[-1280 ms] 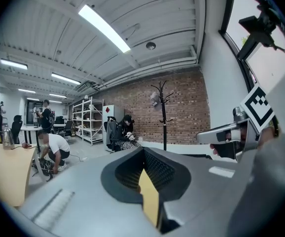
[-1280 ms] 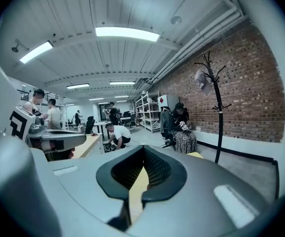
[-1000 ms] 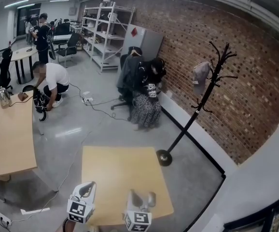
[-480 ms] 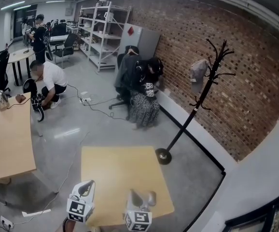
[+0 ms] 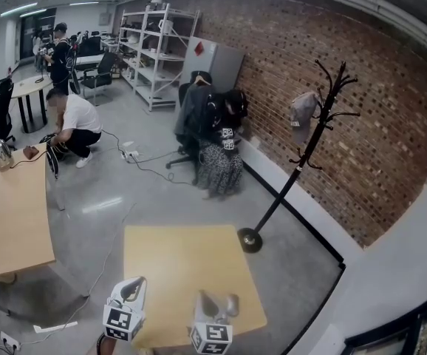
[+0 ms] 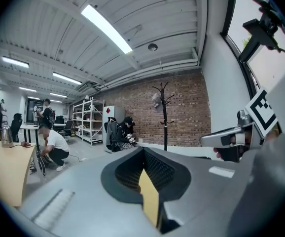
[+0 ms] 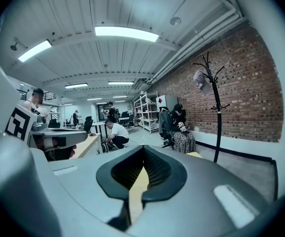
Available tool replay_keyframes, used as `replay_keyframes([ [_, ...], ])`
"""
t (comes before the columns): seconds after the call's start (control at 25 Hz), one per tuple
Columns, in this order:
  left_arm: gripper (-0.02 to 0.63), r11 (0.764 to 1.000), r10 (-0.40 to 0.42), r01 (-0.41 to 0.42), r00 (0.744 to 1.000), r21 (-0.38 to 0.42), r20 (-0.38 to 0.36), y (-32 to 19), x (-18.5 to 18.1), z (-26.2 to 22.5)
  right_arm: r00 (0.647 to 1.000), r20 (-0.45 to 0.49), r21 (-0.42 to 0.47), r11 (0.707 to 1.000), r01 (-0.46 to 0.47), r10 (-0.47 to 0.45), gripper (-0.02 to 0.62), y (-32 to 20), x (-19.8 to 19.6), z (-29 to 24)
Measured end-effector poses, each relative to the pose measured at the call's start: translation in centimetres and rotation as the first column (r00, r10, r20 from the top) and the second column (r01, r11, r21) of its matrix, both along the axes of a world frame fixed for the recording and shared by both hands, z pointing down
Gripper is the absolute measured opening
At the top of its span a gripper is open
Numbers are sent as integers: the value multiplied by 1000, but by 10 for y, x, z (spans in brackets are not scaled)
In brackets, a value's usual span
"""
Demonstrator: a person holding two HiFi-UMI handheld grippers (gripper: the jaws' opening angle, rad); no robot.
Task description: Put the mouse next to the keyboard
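Note:
No mouse or keyboard shows in any view. In the head view my left gripper [image 5: 130,291] and right gripper [image 5: 219,304] hover side by side over the near edge of a small bare wooden table [image 5: 184,261]. Both point up and forward into the room. In the left gripper view the left gripper [image 6: 145,158] has its jaws together with nothing between them, and the right gripper's body [image 6: 233,138] shows at the right. The right gripper [image 7: 143,158] is likewise shut and empty in its own view, with the left gripper's body [image 7: 51,135] at the left.
A black coat stand [image 5: 302,154] stands past the table's far right corner by the brick wall. One person sits against that wall [image 5: 222,150], another crouches on the floor [image 5: 73,124]. A larger wooden table [image 5: 10,213] is at the left. Cables lie on the floor [image 5: 136,157].
The head view has shifted slightly. The crouching person at the left has moved a little. Both grippers stay where they were, still shut.

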State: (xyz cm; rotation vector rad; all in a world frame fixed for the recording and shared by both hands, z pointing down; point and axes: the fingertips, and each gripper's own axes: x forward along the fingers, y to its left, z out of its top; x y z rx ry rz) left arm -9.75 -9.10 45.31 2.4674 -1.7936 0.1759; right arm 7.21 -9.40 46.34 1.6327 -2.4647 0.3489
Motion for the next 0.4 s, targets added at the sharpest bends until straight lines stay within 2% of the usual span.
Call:
replay_keyframes([
  [0.4, 0, 1000, 1, -1, 1000, -6, -1, 1, -1, 2, 1000, -1, -4, 1000, -6, 6, 14, 1, -1, 2],
])
